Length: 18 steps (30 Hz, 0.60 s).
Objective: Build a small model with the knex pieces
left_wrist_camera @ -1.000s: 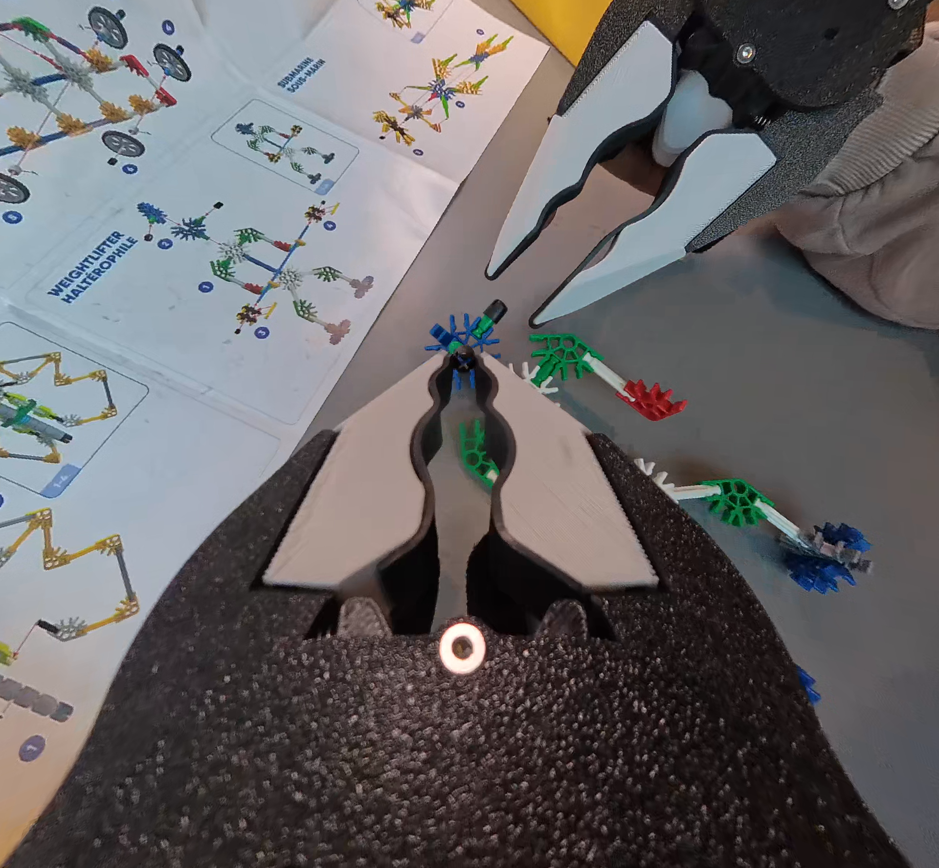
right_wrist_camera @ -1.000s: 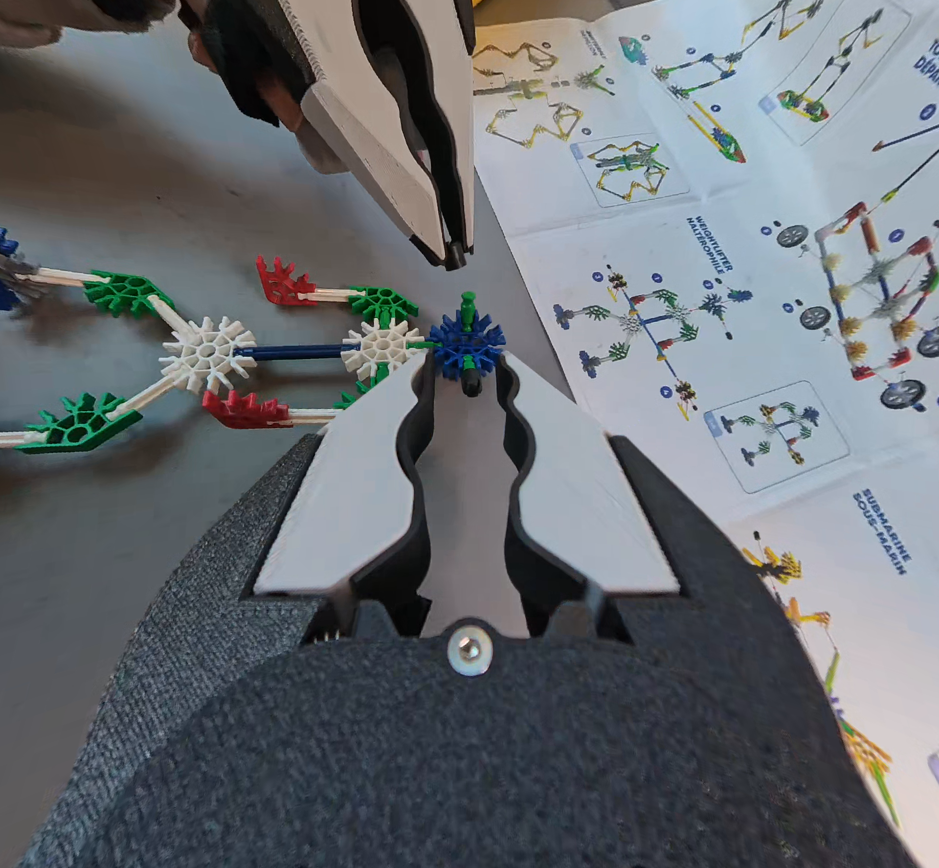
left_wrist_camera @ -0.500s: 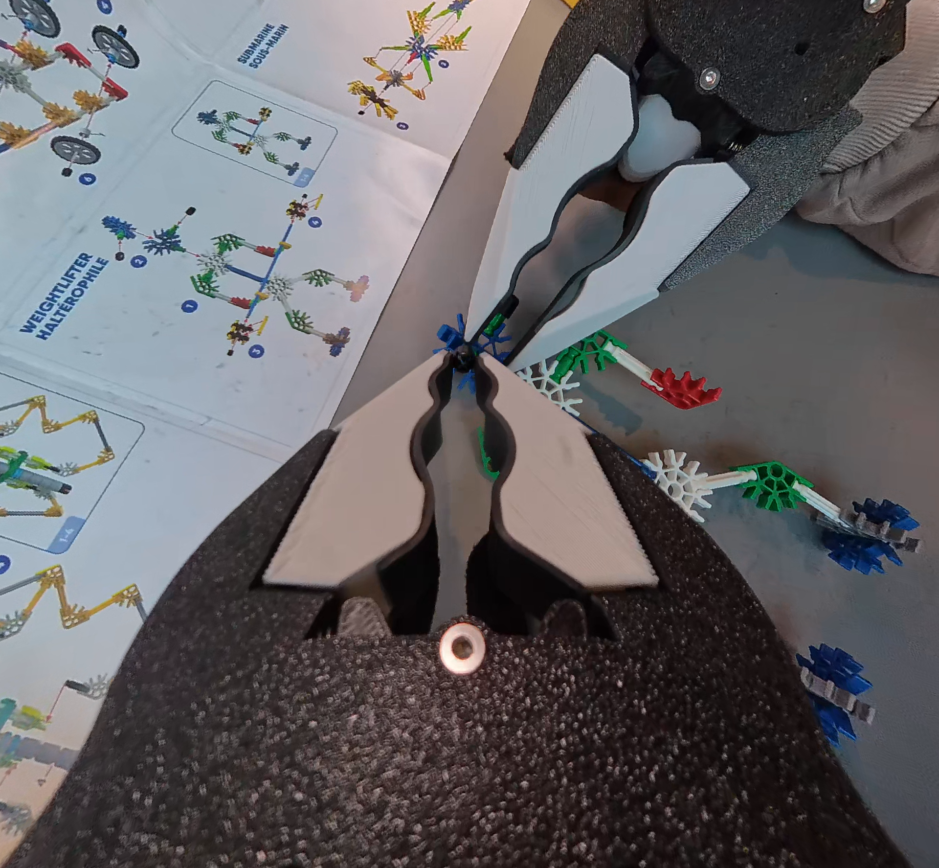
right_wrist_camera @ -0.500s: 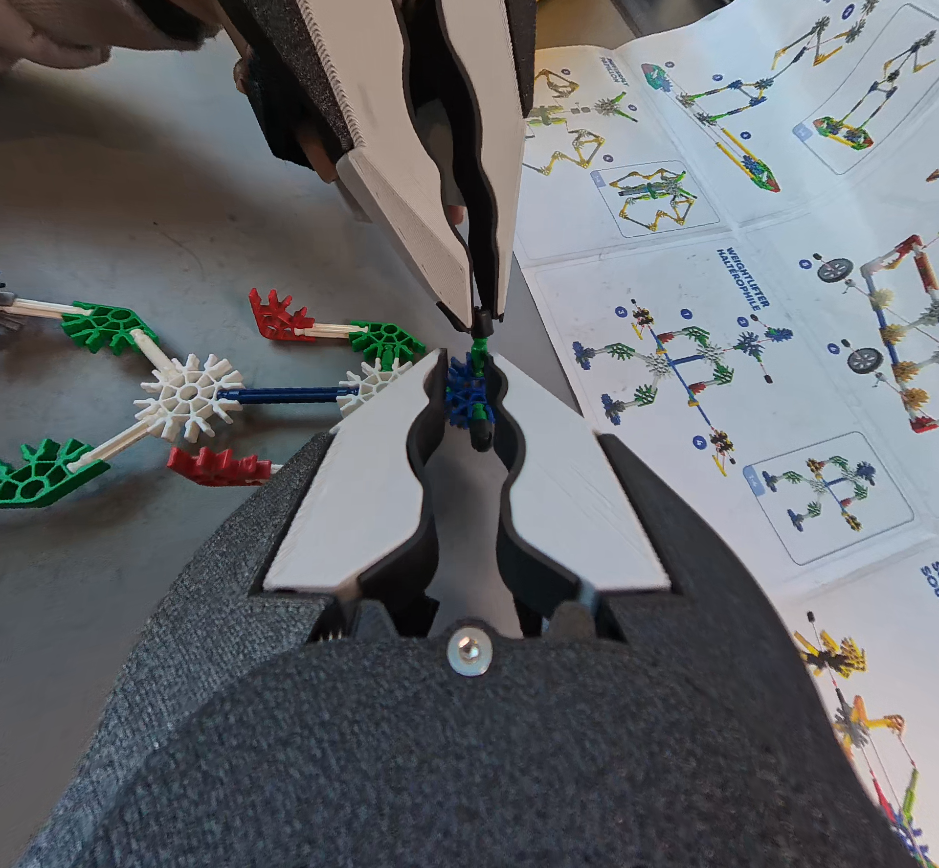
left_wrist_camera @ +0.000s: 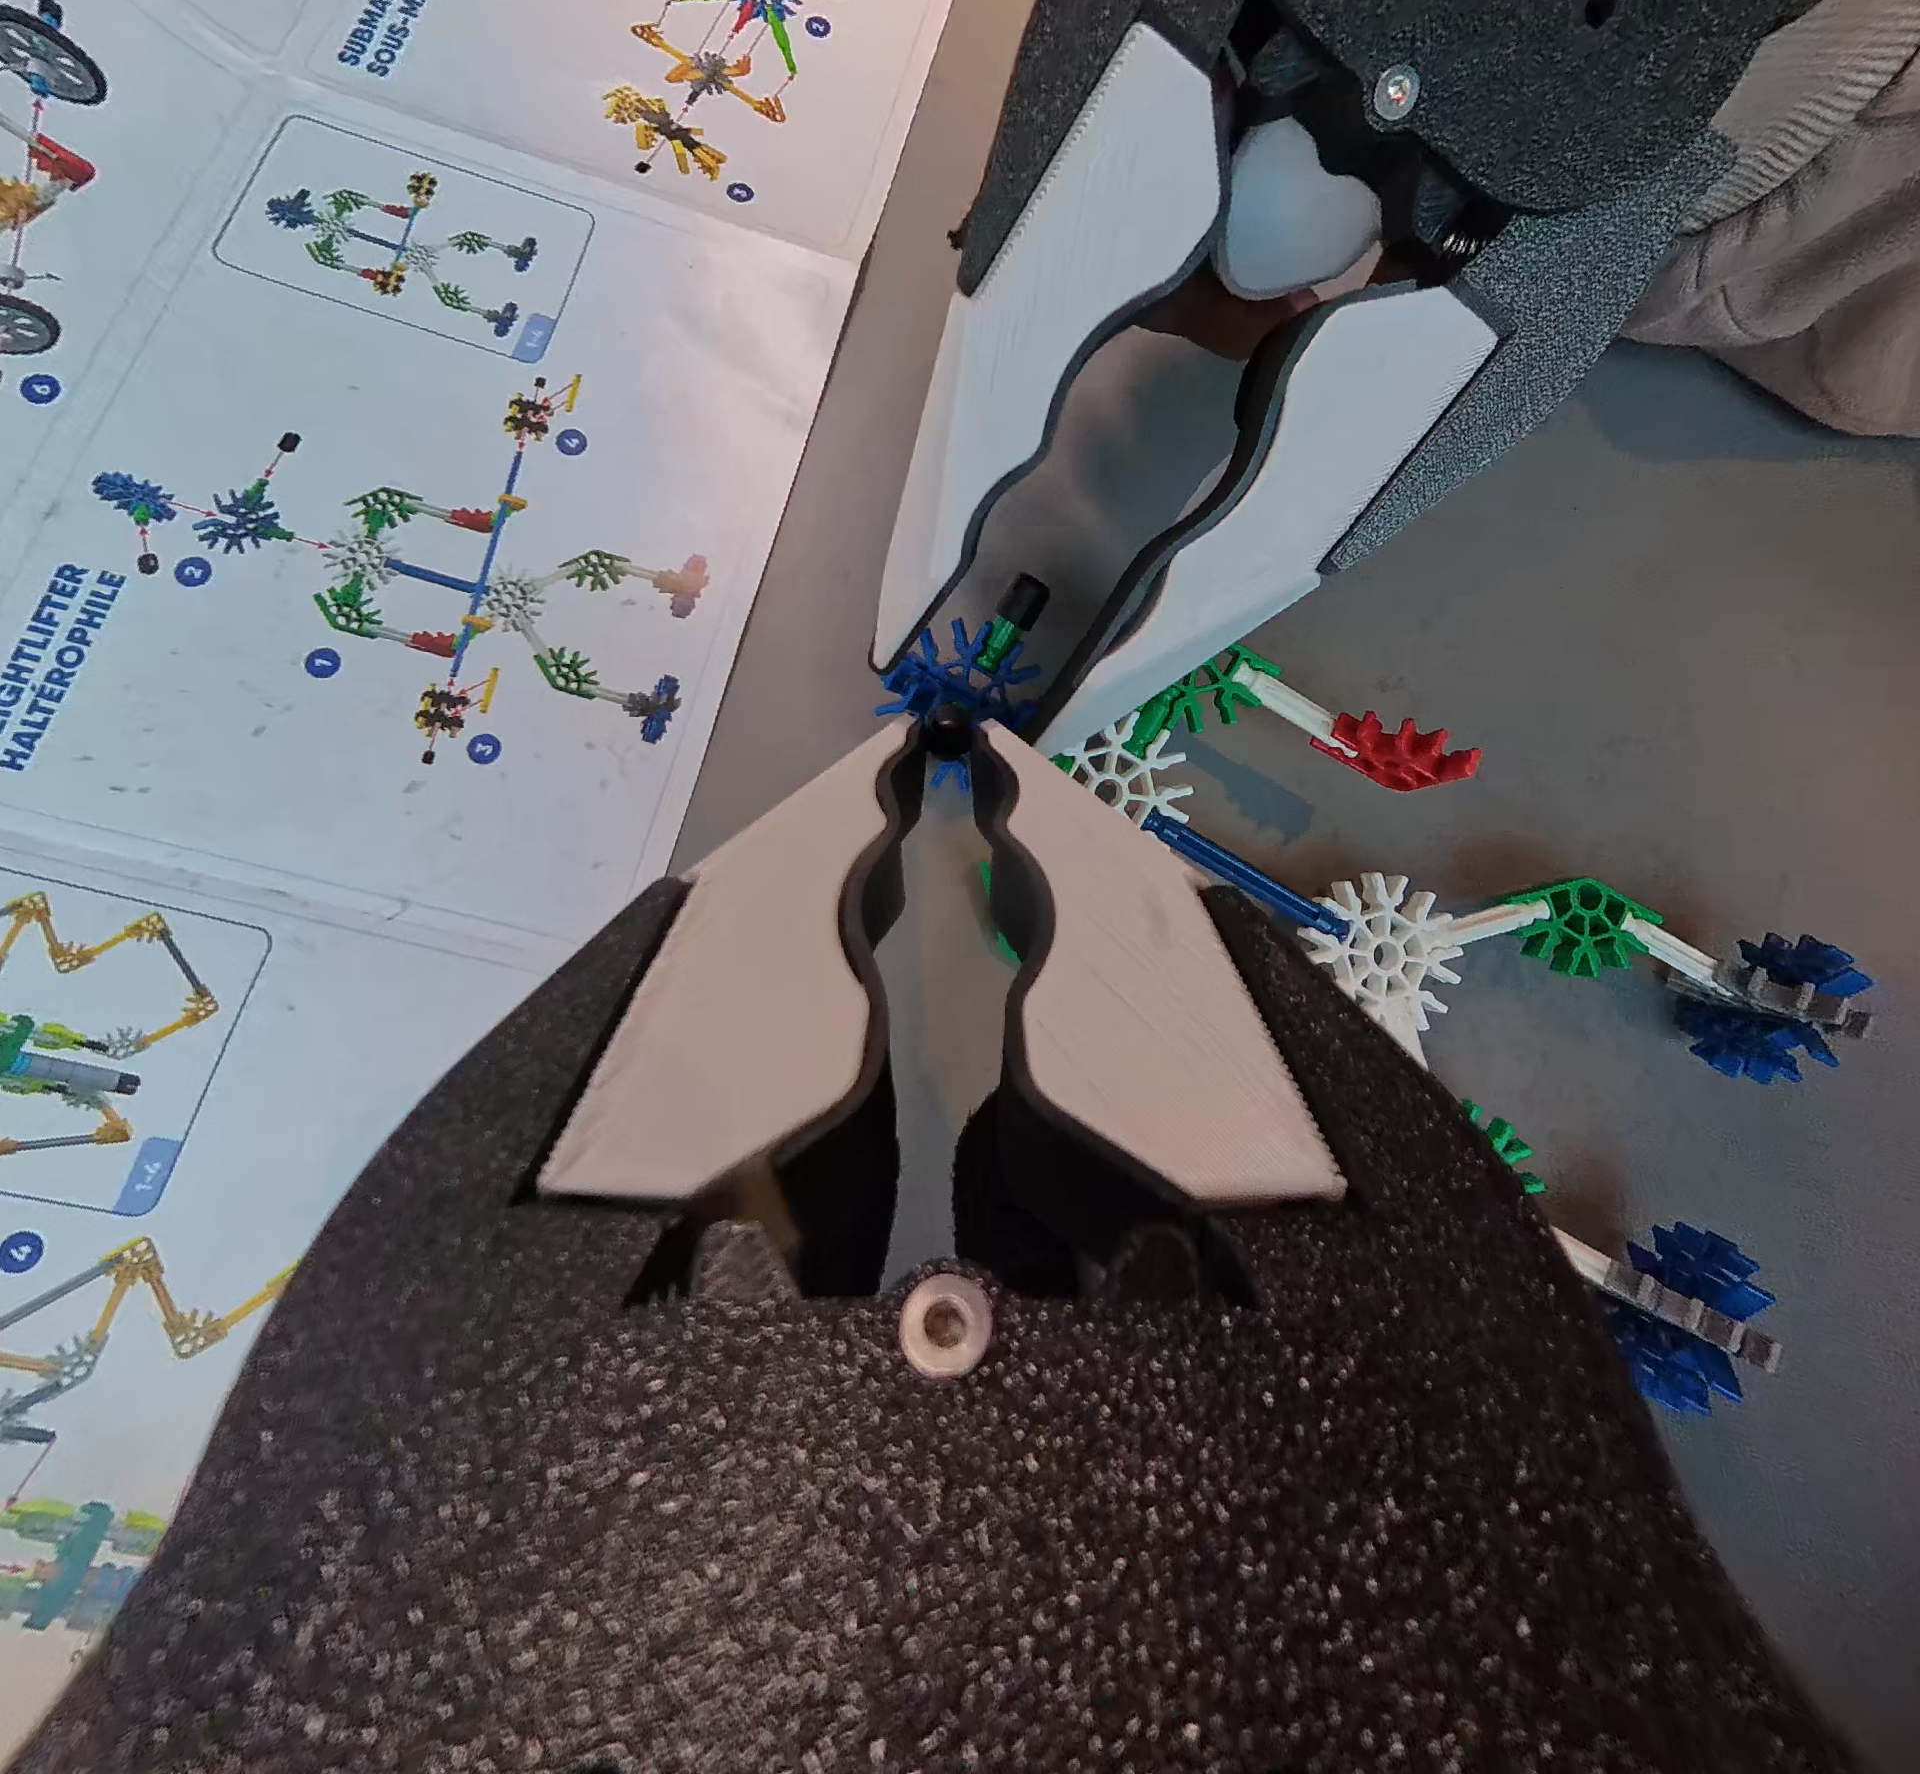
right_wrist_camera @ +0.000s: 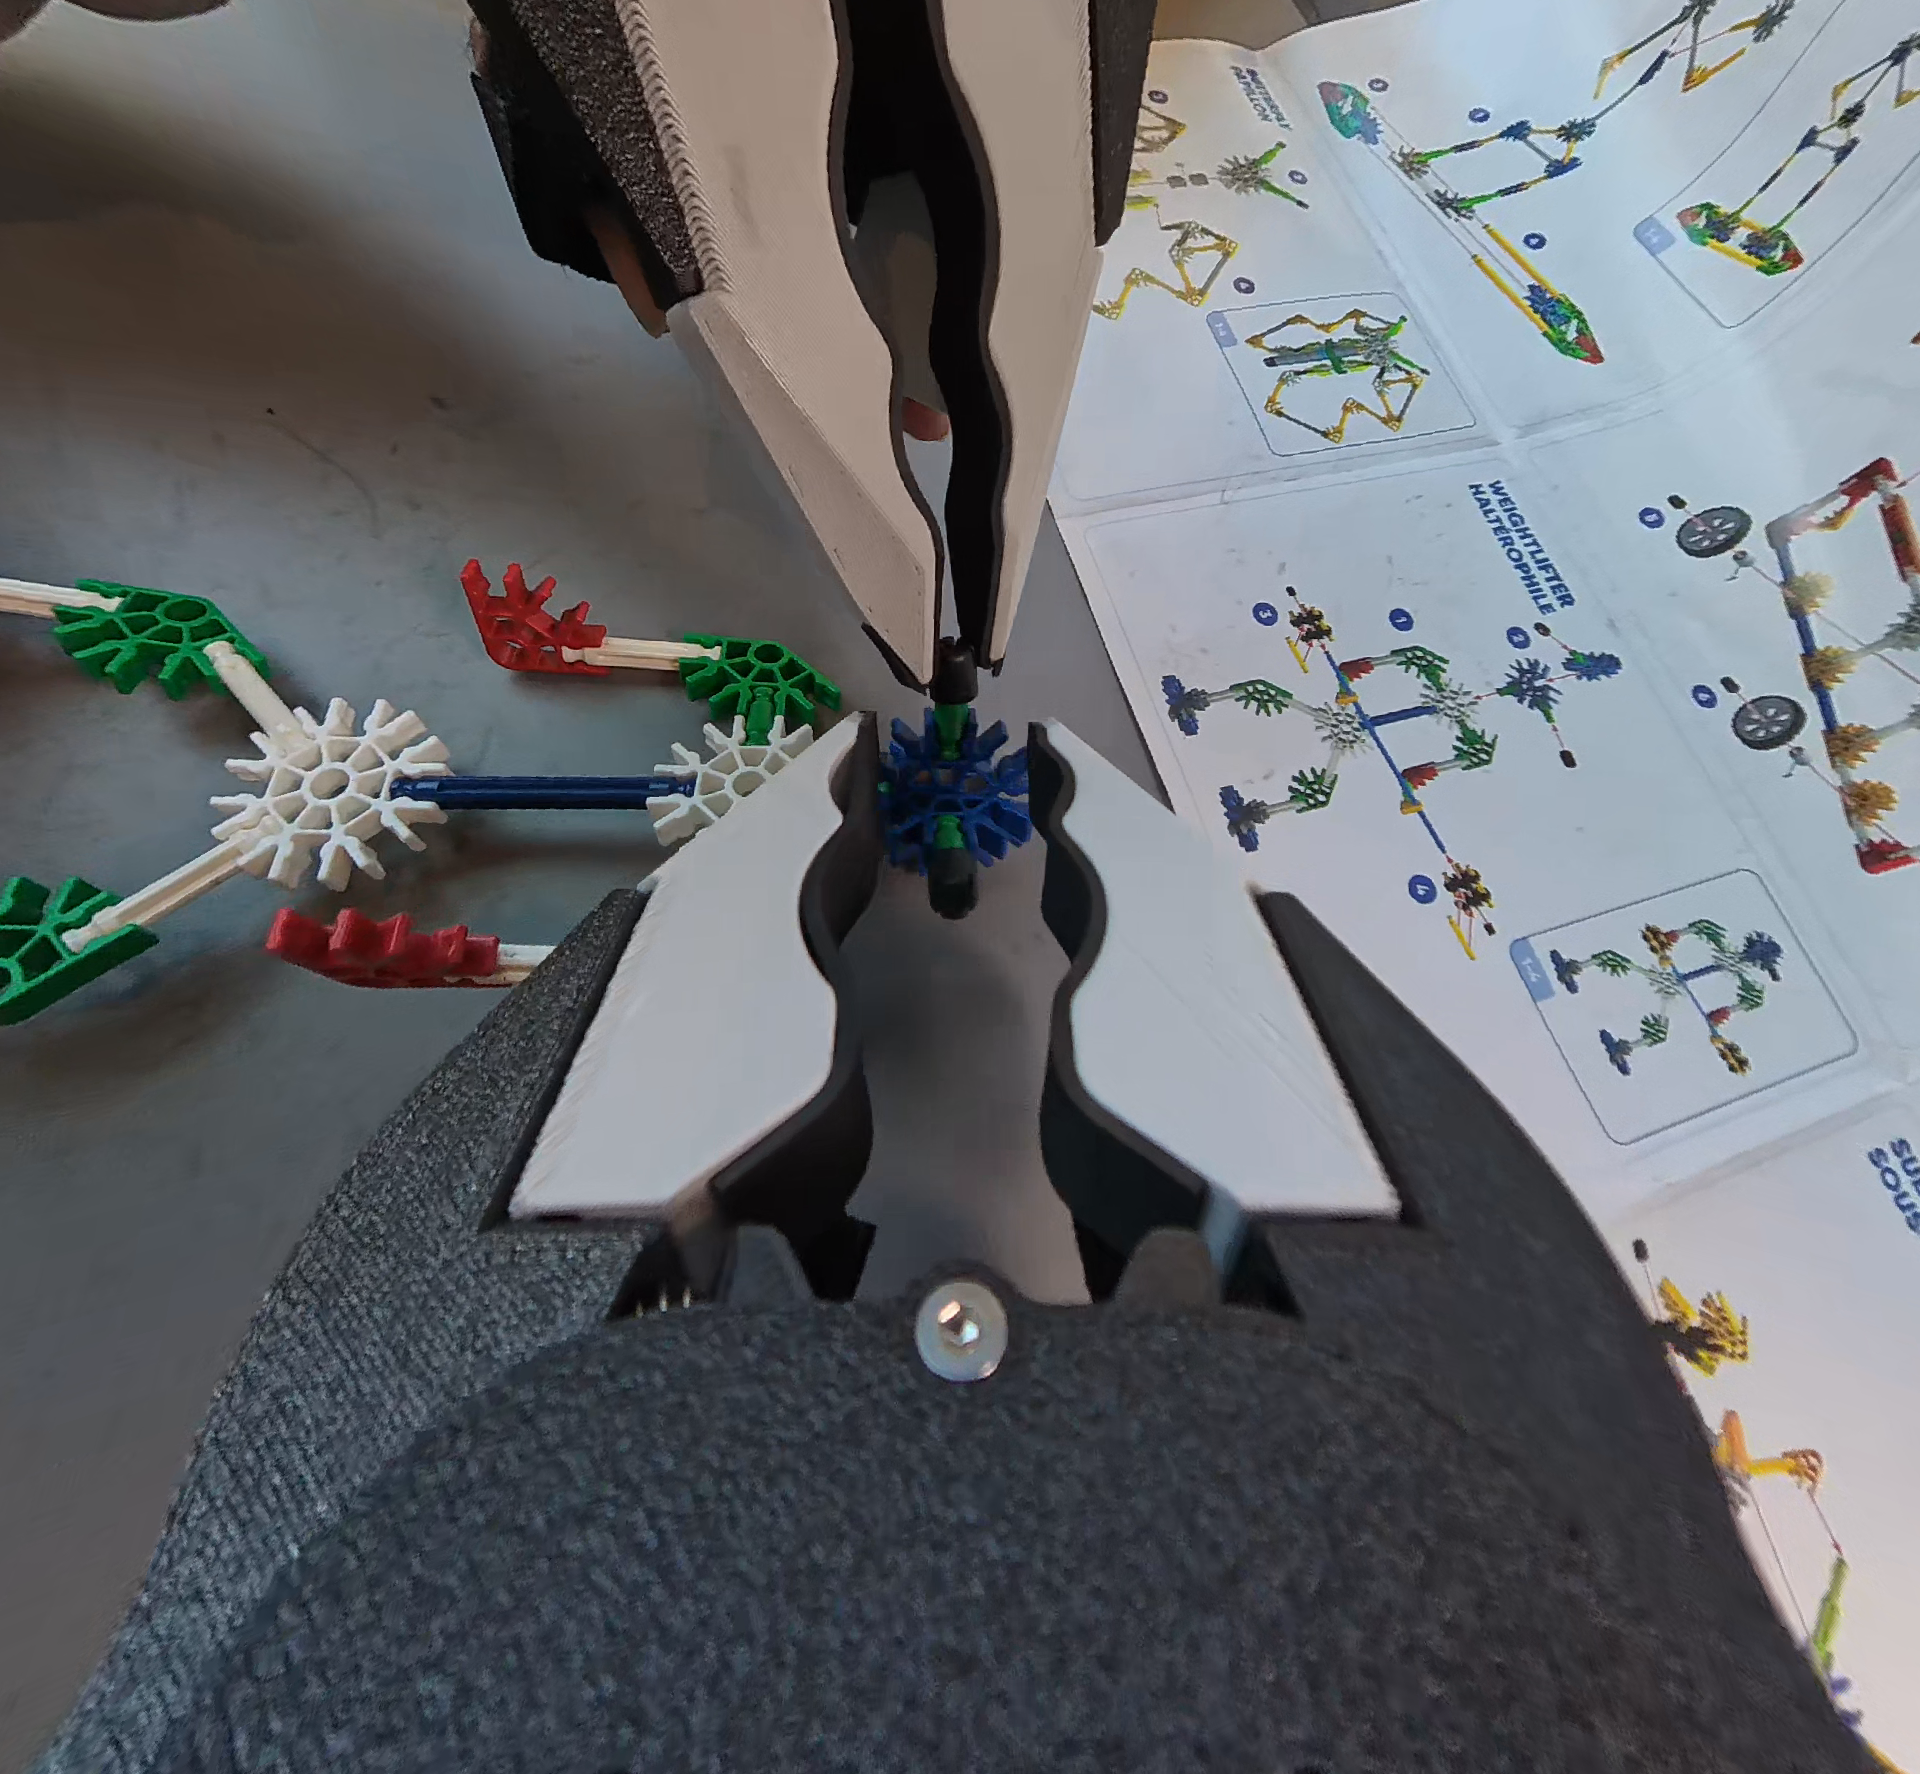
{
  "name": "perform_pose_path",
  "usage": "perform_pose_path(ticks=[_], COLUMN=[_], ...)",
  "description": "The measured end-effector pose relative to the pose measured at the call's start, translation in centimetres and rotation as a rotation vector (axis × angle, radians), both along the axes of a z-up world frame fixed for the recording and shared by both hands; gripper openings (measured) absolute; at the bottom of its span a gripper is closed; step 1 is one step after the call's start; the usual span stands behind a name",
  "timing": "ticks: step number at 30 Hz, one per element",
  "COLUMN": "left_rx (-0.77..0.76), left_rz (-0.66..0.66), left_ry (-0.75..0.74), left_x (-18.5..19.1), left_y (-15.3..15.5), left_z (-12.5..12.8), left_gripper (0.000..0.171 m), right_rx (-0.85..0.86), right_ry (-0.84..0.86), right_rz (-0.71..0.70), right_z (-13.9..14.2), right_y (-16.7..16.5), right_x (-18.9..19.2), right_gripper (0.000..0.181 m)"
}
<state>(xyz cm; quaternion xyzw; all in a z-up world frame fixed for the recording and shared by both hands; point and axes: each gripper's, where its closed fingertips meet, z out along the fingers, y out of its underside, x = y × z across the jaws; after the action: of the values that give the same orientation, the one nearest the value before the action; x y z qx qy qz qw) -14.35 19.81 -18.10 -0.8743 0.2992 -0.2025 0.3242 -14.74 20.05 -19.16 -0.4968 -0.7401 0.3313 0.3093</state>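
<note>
Left gripper [left_wrist_camera: 948, 745]: pinches black cap [left_wrist_camera: 945, 729].
Right gripper [right_wrist_camera: 951, 737]: jaws apart around blue snowflake connector [right_wrist_camera: 951, 789] (green rod through it).
Model: white, green, red pieces at 9 o'clock.

Big white instruction sheet [left_wrist_camera: 436, 394] on grey table [left_wrist_camera: 1662, 685]: printed headings above toy pictures, small round blue number dots beside steps.

My right gripper [right_wrist_camera: 951, 753] stands open around the blue connector [right_wrist_camera: 954, 789], not touching it. The left gripper [right_wrist_camera: 961, 664] pinches the black cap [right_wrist_camera: 956, 659] above the connector.
</note>
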Motion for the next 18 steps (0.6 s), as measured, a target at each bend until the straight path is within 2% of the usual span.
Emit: perform_pose_path(ticks=[7,18], left_rx=[-0.034,-0.064], left_rz=[-0.052,-0.053], left_ry=[0.045,-0.094], left_x=[0.27,0.76], left_y=[-0.05,-0.14], left_z=[-0.55,-0.58], left_gripper=[0.007,0.006], right_rx=[-0.020,0.023], right_ry=[-0.050,-0.025], right_rz=[0.006,0.018], right_z=[-0.75,-0.65], right_y=[-0.14,-0.35], right_x=[0.10,0.35], right_gripper=[0.020,0.019])
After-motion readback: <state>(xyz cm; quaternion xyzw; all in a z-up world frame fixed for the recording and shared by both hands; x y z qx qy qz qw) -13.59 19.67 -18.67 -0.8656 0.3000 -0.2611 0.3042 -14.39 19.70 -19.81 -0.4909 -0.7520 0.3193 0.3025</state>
